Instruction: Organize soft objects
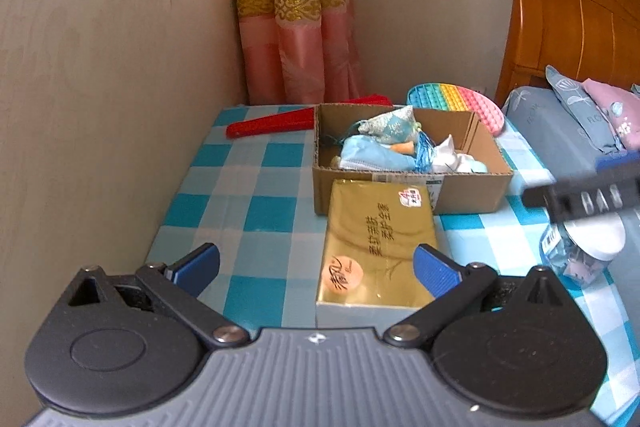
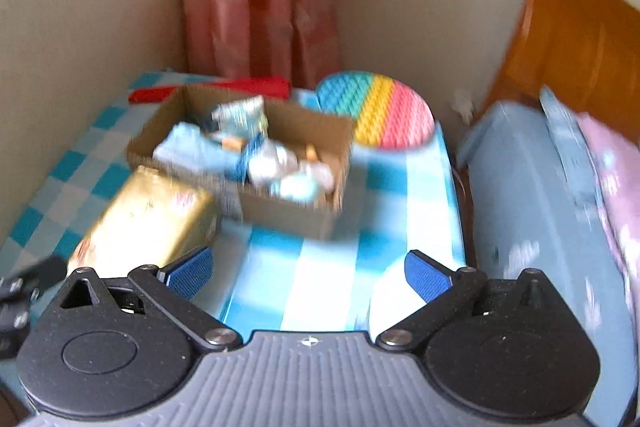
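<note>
A shallow cardboard box [image 1: 464, 197] [image 2: 288, 215] stands on the blue-checked table and holds soft items: a light blue cloth [image 1: 372, 155] [image 2: 192, 151], a patterned sachet with a blue tassel [image 1: 388, 127] and a white piece [image 1: 452, 157]. My left gripper [image 1: 316, 265] hangs open over the near end of a gold box [image 1: 380, 235]; nothing is between its fingers. My right gripper [image 2: 310, 273] is open and empty above the tablecloth in front of the cardboard box; its view is blurred. A dark part of it shows at the right edge of the left wrist view.
A rainbow bubble mat [image 1: 456, 103] [image 2: 380, 111] lies behind the box, and a red flat case [image 1: 272, 125] [image 2: 216, 89] at the back left. A clear jar with a white lid [image 1: 580, 247] stands at the right. Walls, a pink curtain [image 1: 296, 27] and a bed with pillows [image 2: 540, 179] enclose the table.
</note>
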